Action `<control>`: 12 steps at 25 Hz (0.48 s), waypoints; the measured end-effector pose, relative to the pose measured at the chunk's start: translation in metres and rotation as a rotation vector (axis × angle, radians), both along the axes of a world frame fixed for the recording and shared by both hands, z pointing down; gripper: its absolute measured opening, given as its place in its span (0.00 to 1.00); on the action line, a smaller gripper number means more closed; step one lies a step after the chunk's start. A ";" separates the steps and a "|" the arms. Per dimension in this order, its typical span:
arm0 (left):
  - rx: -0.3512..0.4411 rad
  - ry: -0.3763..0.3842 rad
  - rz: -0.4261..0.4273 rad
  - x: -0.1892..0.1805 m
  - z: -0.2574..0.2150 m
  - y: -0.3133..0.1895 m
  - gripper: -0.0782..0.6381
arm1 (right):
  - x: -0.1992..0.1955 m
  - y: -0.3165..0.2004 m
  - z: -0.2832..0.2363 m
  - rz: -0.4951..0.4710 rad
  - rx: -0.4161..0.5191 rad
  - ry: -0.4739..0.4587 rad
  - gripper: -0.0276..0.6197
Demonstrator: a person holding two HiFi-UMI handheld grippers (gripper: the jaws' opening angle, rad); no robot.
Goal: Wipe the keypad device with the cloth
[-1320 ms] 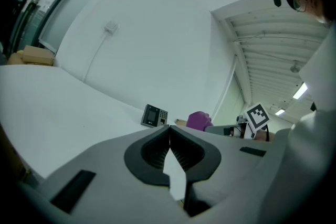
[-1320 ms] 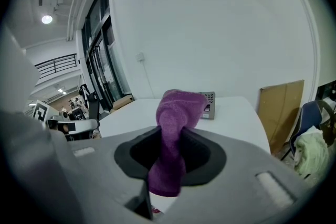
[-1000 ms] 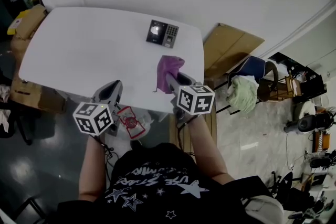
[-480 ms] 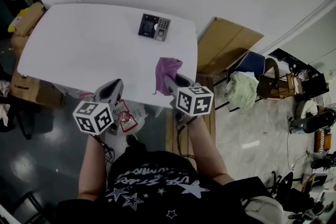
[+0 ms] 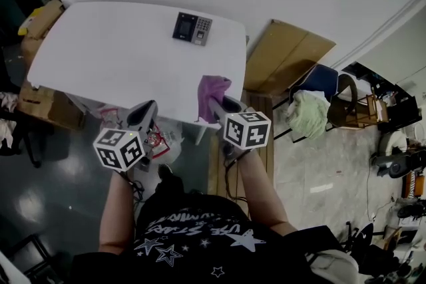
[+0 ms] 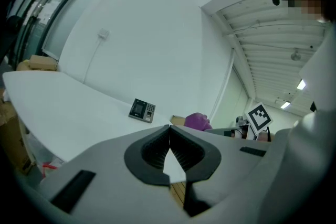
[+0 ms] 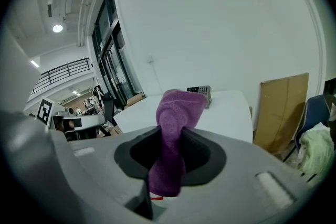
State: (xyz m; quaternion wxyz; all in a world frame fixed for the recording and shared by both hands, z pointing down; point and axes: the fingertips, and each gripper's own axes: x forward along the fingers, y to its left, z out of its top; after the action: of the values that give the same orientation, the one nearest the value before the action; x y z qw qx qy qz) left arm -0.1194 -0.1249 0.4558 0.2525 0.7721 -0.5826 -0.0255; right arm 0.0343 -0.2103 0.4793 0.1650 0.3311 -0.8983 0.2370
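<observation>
Purple towelling cloth sits clamped between the jaws of the right gripper, one bunched end standing up past the tips and the other hanging down behind them. Beside it, at 9 o'clock, the left gripper has its ribbed jaws pressed together with nothing between them. Both are held at the near edge of the white rectangular table, the cloth over its near right corner.

Farther on, close to the table's far edge, lies the dark flat keypad device, well apart from both grippers. From the right gripper it lies at about 11 o'clock; from the left, at about 1 o'clock. Its long axis runs roughly from 9 to 3 o'clock, screen end left, keys right. The cloth-bearing right gripper looks somewhat nearer, so a forward reach angled slightly left should bring the cloth onto the device.
</observation>
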 end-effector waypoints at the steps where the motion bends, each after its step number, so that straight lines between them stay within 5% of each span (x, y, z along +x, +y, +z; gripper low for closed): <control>1: 0.001 -0.002 0.000 0.004 -0.001 0.003 0.12 | 0.004 0.003 -0.001 -0.001 0.002 -0.003 0.19; 12: 0.022 -0.023 0.026 0.047 -0.015 0.036 0.12 | 0.055 0.037 -0.012 0.032 0.015 -0.018 0.19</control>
State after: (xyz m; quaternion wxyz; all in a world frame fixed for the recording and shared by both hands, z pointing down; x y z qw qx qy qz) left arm -0.0720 -0.0889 0.4407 0.2379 0.7824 -0.5752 -0.0199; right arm 0.0888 -0.1728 0.4674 0.1504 0.3445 -0.8962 0.2357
